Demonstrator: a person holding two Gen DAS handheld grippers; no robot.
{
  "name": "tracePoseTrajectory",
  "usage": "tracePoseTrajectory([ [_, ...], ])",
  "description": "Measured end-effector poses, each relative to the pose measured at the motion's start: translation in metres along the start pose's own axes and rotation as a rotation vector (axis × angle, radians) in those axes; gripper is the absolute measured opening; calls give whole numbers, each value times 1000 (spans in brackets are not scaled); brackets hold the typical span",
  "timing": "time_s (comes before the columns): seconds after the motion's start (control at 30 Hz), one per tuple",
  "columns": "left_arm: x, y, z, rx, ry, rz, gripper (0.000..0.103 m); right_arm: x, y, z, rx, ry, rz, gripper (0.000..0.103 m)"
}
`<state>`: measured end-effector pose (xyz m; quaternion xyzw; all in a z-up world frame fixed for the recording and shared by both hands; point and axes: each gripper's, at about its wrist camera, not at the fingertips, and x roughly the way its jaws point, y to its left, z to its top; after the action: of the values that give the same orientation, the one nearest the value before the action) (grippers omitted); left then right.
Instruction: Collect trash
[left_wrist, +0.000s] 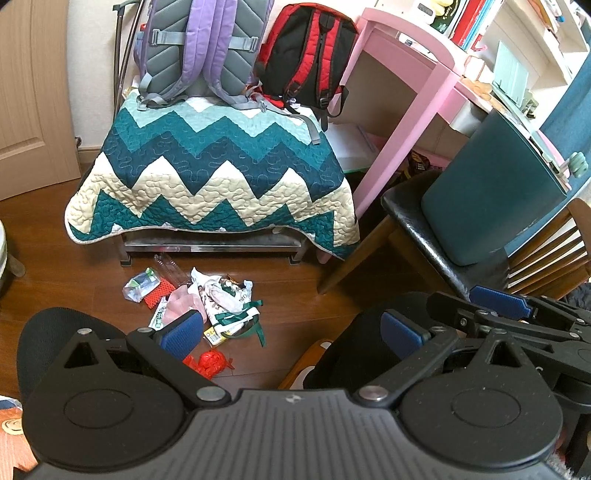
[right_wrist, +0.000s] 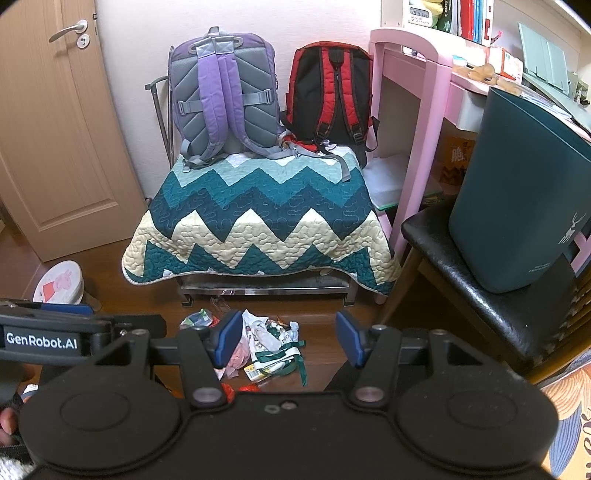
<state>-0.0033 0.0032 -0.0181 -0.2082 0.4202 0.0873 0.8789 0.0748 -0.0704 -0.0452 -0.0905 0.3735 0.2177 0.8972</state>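
Brown wooden floor (left_wrist: 295, 295) fills this small room. Nearest, the left gripper (left_wrist: 291, 328) and the right gripper (right_wrist: 286, 338) both hang above it with fingers spread wide, holding nothing. Just beyond lies the trash pile (left_wrist: 207, 299), in front of a low bench under a zigzag quilt (right_wrist: 258, 218). Farther right, a dark green bin (right_wrist: 517, 195) stands on a black chair (right_wrist: 480, 280).

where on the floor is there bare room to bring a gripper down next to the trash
Bare wood lies right of the trash pile, toward the chair leg, and left of it. It is crowded at the pile and under the quilt edge behind.
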Motion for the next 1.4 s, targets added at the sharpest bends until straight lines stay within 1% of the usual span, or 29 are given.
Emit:
tracePoseTrajectory([
  [0.63, 6, -1, 1, -5, 2, -2, 103, 0, 2, -1, 0, 0, -1, 56],
  [0.87, 15, 14, 17, -24, 19, -22, 103, 15, -1, 10, -11, 27, 3, 56],
  [1.13, 52, 39, 42, -62, 57, -41, 103, 61, 9, 27, -49, 92, 22, 56],
  [1.23, 73, 55, 57, -71, 39, -7, 103, 88, 5, 38, -51, 113, 27, 56],
  [1.3, 90, 63, 66, -71, 37, 19, 103, 107, 1, 46, -42, 112, 26, 56],
  [1.4, 117, 81, 82, -88, 29, 32, 103, 146, -9, 57, -23, 100, 48, 56],
])
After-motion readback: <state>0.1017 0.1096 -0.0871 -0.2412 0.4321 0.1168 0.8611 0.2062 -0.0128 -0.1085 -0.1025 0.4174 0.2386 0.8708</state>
